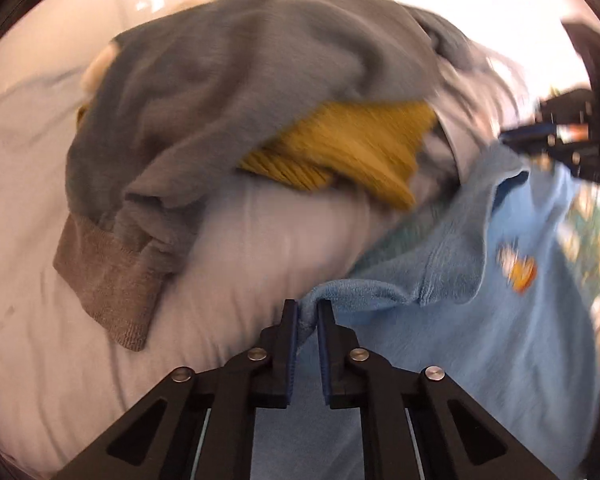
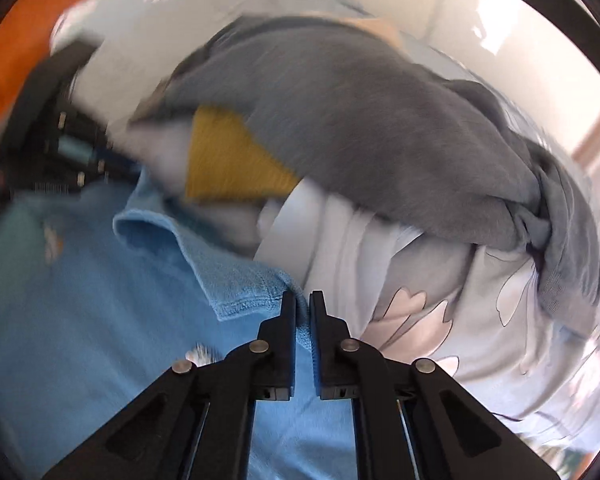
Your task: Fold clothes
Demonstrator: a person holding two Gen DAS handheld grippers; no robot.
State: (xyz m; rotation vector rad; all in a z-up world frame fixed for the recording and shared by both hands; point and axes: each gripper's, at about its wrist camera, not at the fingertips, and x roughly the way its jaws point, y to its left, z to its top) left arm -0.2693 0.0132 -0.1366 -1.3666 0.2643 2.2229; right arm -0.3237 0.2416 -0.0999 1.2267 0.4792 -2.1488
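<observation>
The step in hand is judged to be the take-up of one garment for folding: a light blue fleece top is gripped at two points along its upper edge. The left gripper is seen with its jaws pressed together on a bunched corner of the blue fabric; the right gripper is likewise closed, pinching the stitched hem beside the collar. The garment lies on the pale bedding in front of a heap of unfolded clothes, partly draped over a white pillow. The fleece is noted as soft and napped, with a small orange embroidered motif. Behind it a grey knit sweater with a ribbed cuff is slumped over a mustard ribbed knit. The next move is judged to require lifting and spreading the top flat, with both grips kept level.
</observation>
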